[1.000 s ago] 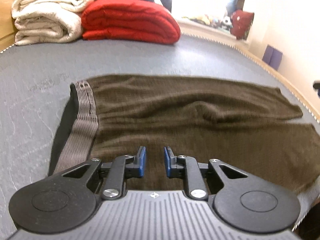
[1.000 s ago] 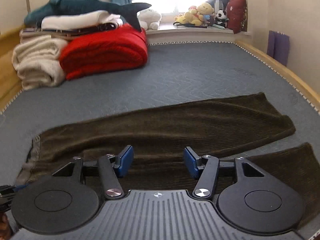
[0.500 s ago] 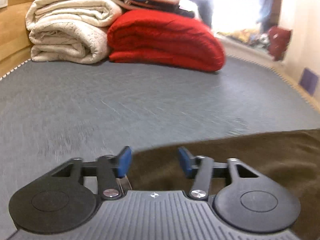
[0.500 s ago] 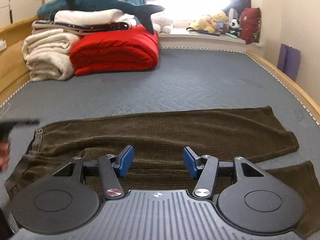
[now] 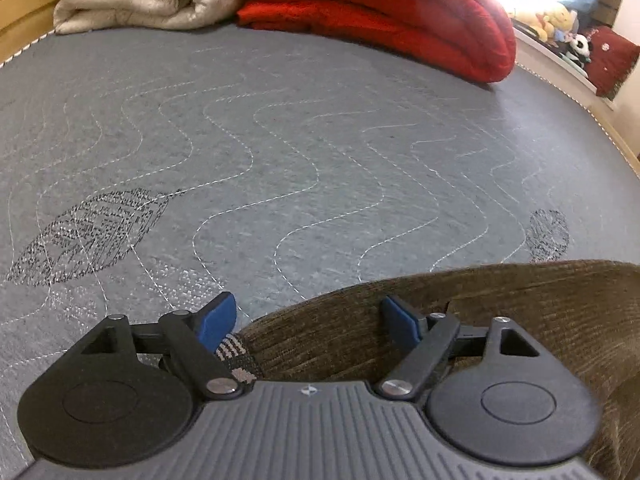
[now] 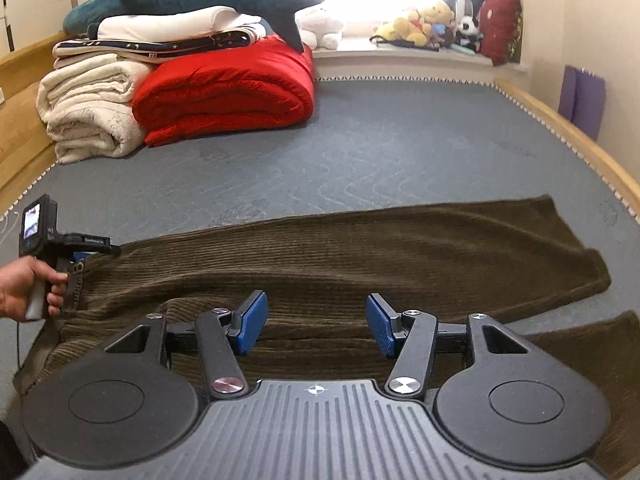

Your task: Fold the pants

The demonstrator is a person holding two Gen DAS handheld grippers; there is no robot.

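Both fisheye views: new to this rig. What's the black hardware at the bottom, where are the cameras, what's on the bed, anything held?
No robot: a person holds a two-finger gripper in each hand, each with a camera looking along its blue-padded fingers. One view shows the left gripper open at the waistband corner of the brown corduroy pants. The other shows the right gripper open above the legs; the left hand appears there too. The pants lie flat on a grey mattress, folded blankets behind. Nothing is gripped.

— How much of the pants point(image 6: 360, 252) shows?
— Not all. The near leg runs off the frame's lower right, and the right gripper's point(image 6: 316, 326) body hides the cloth beneath it.
— The waistband point(image 5: 236, 356)?
— Mostly hidden behind the left gripper point(image 5: 308, 320).
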